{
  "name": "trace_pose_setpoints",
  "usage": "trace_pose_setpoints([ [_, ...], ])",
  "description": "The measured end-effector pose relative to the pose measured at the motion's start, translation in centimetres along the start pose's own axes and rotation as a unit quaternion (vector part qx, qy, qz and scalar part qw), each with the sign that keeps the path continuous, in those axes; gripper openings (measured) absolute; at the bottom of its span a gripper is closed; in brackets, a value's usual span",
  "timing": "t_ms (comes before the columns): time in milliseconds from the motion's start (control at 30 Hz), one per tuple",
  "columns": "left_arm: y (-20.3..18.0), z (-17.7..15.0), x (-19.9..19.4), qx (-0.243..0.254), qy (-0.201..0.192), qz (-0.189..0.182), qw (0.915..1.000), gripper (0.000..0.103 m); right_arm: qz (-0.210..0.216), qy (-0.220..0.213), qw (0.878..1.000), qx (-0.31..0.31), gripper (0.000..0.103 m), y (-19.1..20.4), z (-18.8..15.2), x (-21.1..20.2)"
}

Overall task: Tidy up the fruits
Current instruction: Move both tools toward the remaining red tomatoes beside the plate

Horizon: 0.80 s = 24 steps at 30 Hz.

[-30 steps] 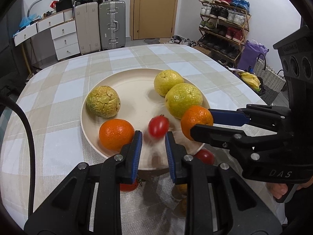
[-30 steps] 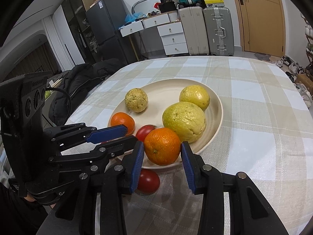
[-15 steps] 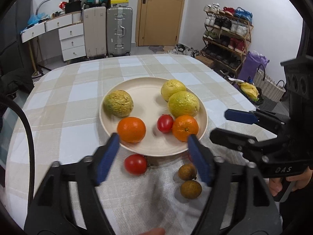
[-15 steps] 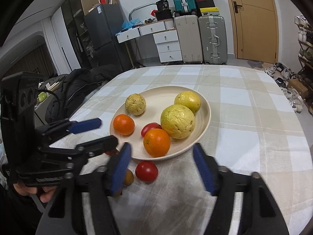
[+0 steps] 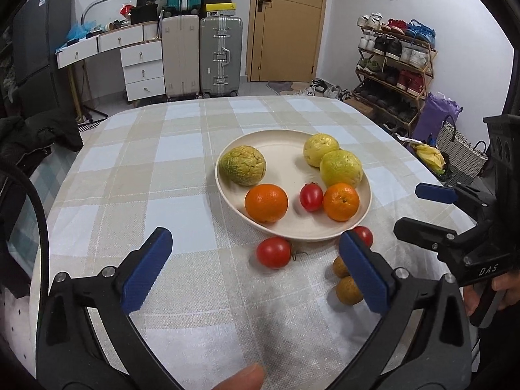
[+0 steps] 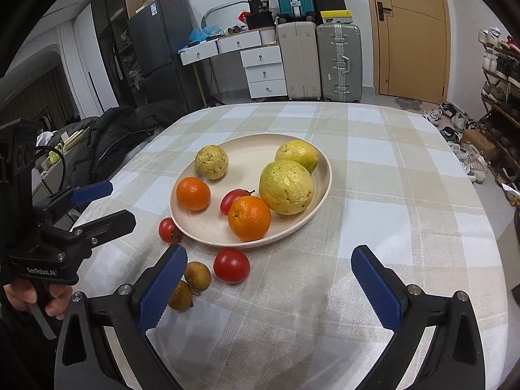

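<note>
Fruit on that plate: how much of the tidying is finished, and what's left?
Six pieces sit on the plate, including two oranges and a tomato. Both grippers are opening, holding nothing. Two tomatoes and two small brown fruits wait on the tablecloth.

- The tablecloth (image 5: 136,175) looks like woven cloth, matt.
- The plate (image 5: 279,149) has a smooth, matt cream surface.
- The tomatoes (image 5: 273,252) are glossy and smooth.
- The yellow-green fruits (image 5: 243,165) look rough and wrinkled.
- The silver suitcase (image 5: 221,55), upper centre, looks ribbed and metallic.
</note>
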<state>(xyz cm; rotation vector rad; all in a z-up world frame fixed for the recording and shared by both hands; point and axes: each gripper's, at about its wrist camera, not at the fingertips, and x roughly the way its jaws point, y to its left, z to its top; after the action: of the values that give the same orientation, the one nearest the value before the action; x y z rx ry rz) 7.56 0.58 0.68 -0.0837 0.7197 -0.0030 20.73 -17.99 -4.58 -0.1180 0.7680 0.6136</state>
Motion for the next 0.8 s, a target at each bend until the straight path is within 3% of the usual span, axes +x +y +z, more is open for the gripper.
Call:
trace_pose_setpoints([
  [333, -0.1, -0.4, 1.1, 0.006, 0.016, 0.008, 0.9998, 0.102, -0.016, 0.040, 0.999, -0.034, 0.103, 0.5, -0.5, 1.7],
  [800, 0.3, -0.8, 2.6, 0.000, 0.037, 0.013, 0.9992, 0.102, -0.037, 0.091, 0.995, -0.034, 0.103, 0.7, -1.6, 4.1],
])
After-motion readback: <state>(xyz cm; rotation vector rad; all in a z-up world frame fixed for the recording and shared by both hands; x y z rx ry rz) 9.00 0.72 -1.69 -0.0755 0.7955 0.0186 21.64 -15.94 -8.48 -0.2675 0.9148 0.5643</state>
